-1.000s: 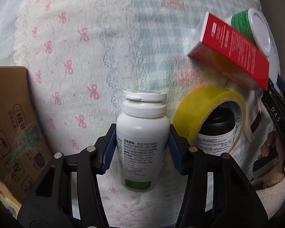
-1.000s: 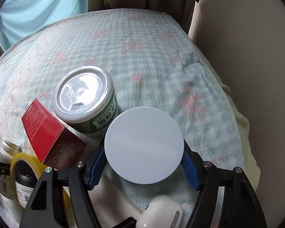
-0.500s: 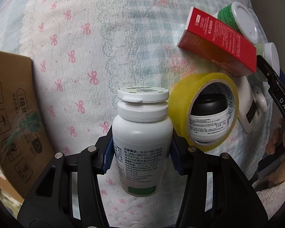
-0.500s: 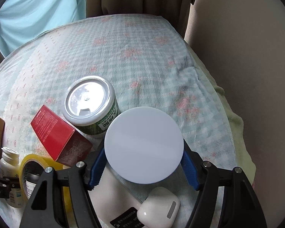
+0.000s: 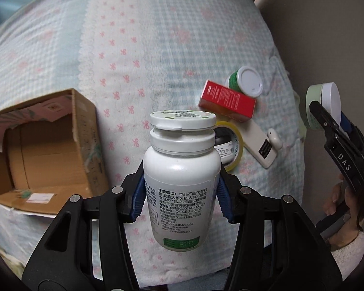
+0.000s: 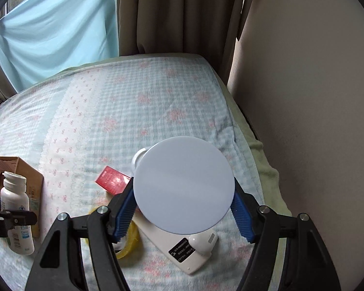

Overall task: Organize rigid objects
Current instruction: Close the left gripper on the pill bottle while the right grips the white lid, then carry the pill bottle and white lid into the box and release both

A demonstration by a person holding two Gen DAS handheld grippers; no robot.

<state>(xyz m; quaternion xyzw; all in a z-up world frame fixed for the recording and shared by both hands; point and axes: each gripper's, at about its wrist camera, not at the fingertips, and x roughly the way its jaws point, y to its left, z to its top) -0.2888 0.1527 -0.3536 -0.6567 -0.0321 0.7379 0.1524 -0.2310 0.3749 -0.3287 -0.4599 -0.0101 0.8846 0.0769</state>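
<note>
My left gripper (image 5: pixel 180 198) is shut on a white pill bottle (image 5: pixel 180 169) and holds it upright, high above the bed. The bottle also shows in the right wrist view (image 6: pixel 14 201). My right gripper (image 6: pixel 184 211) is shut on a pale green jar with a round white lid (image 6: pixel 184 184); the jar also shows at the right edge of the left wrist view (image 5: pixel 324 106). An open cardboard box (image 5: pixel 46 150) lies on the bed to the left of the bottle.
On the bedspread (image 5: pixel 157 36) lie a red carton (image 5: pixel 227 100), a green jar with a white lid (image 5: pixel 246 81), a yellow tape roll (image 5: pixel 233 145) around a dark-capped bottle, a white flat device (image 6: pixel 182 249) and an earbud case (image 6: pixel 203 241). A wall (image 6: pixel 315 121) borders the bed's right.
Both grippers have risen well above the bed with their objects. The items on the bedspread look smaller, and the open cardboard box has come fully into view.
</note>
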